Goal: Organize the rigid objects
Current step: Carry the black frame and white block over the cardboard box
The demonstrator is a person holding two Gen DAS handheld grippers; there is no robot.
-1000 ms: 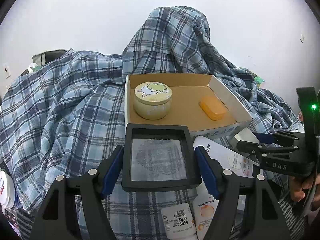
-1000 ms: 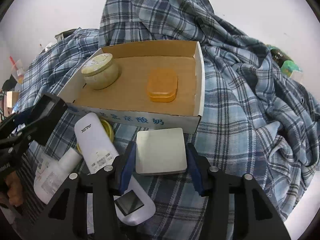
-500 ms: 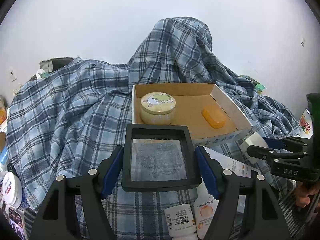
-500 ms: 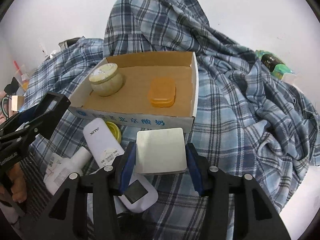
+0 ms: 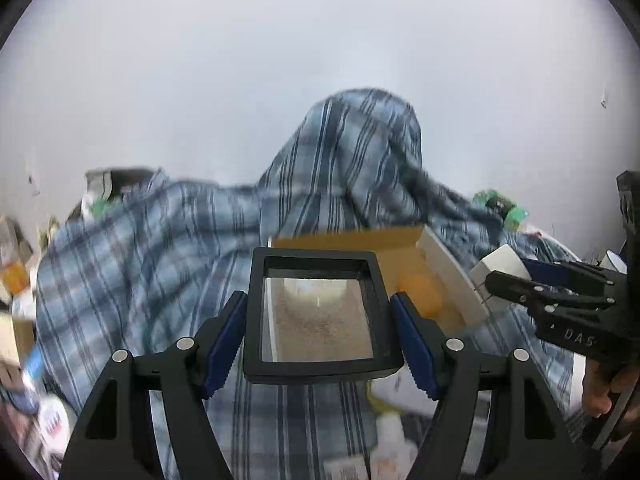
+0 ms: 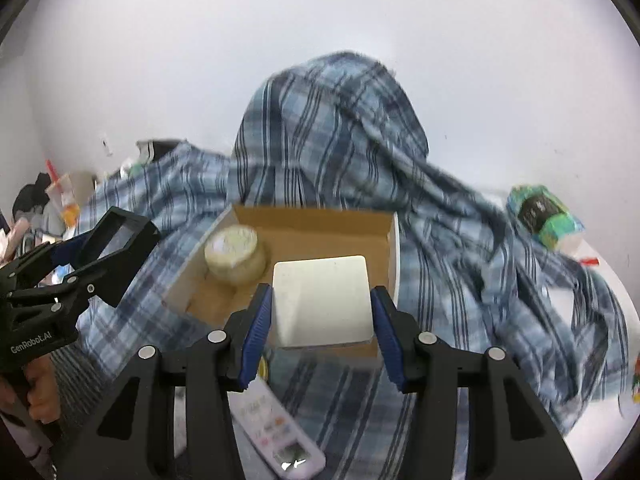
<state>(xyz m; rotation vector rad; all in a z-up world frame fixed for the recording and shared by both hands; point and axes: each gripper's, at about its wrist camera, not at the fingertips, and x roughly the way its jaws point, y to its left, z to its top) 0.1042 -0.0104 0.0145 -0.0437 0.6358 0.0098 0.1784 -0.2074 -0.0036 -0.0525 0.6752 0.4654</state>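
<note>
while the left gripper (image 5: 318, 330) clamps a black frame (image 5: 318, 314) by its side edges, the right gripper (image 6: 318, 330) clamps a white block (image 6: 322, 302) the same way. both things are held in the air in front of an open cardboard box (image 6: 312, 224) that rests on a blue plaid cloth (image 6: 460, 240). inside the box stand a round tin (image 6: 235, 255) and an orange case (image 5: 420, 294). a white remote (image 6: 276, 432) lies on the cloth below the right gripper. both views are blurred.
</note>
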